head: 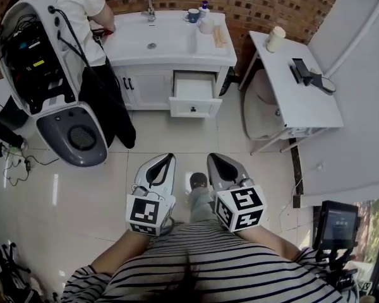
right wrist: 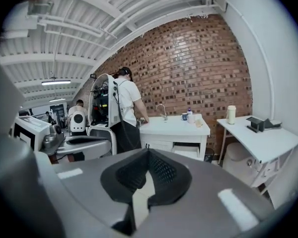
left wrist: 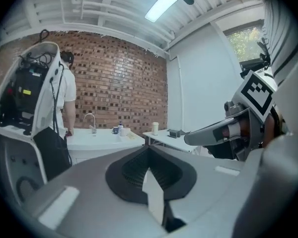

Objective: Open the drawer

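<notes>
Drawer (head: 193, 98) sticks out of the white sink cabinet (head: 145, 88), well away from both grippers. Left gripper (head: 169, 158) and right gripper (head: 213, 158) have fingers closed tight, holding nothing.

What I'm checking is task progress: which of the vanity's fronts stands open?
The drawer on the right side of the vanity: it is pulled out with its inside showing, while the doors to its left sit shut.

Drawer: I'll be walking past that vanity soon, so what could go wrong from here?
The drawer stands pulled out over the floor, so a shin or hip could catch its front. The person at the sink beside it might step sideways into it.
</notes>
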Tool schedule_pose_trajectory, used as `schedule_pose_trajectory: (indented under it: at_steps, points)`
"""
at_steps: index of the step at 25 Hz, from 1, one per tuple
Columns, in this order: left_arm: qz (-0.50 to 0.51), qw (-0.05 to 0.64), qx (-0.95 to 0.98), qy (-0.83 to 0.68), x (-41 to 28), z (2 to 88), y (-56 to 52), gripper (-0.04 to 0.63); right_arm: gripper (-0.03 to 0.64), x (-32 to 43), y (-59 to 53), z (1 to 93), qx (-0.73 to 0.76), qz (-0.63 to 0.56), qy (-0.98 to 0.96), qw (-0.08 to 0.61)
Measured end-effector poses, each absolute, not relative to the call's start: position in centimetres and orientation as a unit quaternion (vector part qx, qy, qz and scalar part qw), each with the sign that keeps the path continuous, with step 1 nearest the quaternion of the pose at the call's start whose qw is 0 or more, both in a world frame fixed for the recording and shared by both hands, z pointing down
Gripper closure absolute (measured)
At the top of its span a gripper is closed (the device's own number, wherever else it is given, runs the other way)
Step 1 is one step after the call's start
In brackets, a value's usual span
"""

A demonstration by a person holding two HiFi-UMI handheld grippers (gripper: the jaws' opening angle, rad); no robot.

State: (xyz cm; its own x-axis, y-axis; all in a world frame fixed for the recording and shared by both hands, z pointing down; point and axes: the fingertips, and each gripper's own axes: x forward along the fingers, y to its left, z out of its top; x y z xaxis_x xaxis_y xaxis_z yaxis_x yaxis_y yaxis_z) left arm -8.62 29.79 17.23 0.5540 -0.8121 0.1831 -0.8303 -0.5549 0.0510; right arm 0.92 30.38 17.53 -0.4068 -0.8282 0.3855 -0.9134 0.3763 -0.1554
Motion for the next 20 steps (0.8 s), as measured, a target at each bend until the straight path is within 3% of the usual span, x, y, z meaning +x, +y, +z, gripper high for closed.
schedule_pose_trajectory:
  at_steps: [9,20]
  points:
    - [0.075,0.059,0.891,-0.443,-7.4,16.6,39.1,0.581,0.615,0.5,40.1,16.0,0.534,0.176,-0.818,0.120]
    - [0.098,0.046,0.896,-0.430,-1.5,15.9,40.3,0.581,0.615,4.8,42.0,15.8,0.512,0.159,-0.834,0.130]
